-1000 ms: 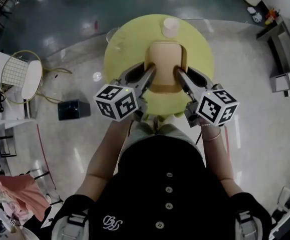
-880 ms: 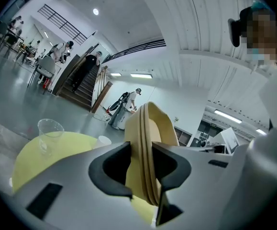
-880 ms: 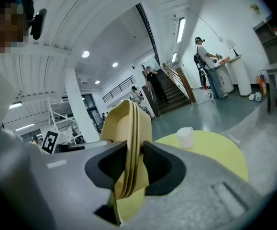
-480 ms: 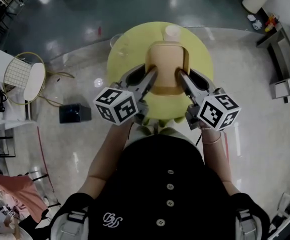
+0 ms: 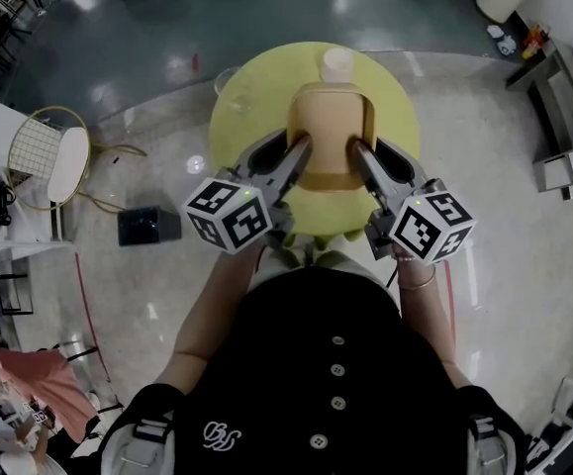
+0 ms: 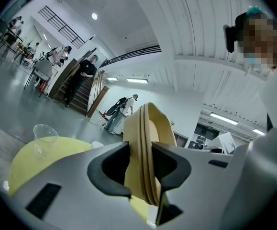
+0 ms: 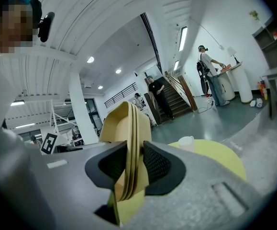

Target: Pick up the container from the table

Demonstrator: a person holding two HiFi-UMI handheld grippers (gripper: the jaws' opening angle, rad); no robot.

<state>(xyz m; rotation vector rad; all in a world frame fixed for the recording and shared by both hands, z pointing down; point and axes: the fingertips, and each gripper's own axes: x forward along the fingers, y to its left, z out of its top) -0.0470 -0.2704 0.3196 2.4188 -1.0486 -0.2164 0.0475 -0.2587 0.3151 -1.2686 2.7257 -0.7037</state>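
Container (image 5: 331,127) spans between both jaws, rim pinched each side. Left gripper (image 5: 299,152) jaws clamped on one edge, right gripper (image 5: 362,156) jaws on opposite edge. Versus second ago, container overlaps nearer cup (image 5: 337,63). Looks lifted off yellow worktop (image 5: 251,102), pick-up nearly done.

Round yellow table (image 5: 241,117) sits top-centre on a glossy floor. A tan container (image 5: 331,127) w/ a raised rim shows over the middle of it; can't tell from above whether it rests on the top. Left gripper (image 5: 300,149) meets the container's left edge, right gripper (image 5: 361,153) its right edge, both angled inward, marker cubes nearest the person. White cup (image 5: 336,62) stands just beyond the container, near the table's far edge; a clear cup (image 5: 226,76) is at the far-left rim. Person's black buttoned top (image 5: 335,364) fills the bottom. On the floor, left – a black box (image 5: 148,226) and a wire-backed stool (image 5: 53,156).
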